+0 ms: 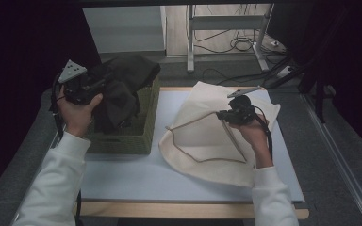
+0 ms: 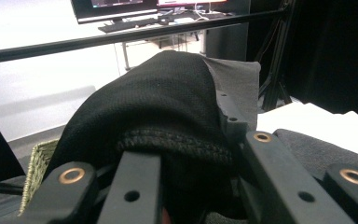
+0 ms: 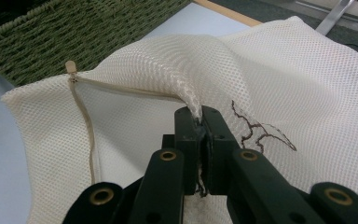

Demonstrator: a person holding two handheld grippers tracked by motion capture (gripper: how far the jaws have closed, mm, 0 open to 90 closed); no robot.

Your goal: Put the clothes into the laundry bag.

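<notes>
High view: left gripper [image 1: 92,89] clamps the dark garment [image 1: 122,87] above the woven basket [image 1: 136,136] at nine o'clock; right gripper [image 1: 226,114] pinches the mesh laundry bag [image 1: 202,141] mid-table. My worry: trailing cloth snags the basket rim, or the pinched mesh slips and the mouth shuts. There's free table toward six o'clock.

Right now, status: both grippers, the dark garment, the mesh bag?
Left gripper shut on dark garment, above green basket. Right gripper pinching mesh bag, lifting its opening. Nothing between them.
</notes>
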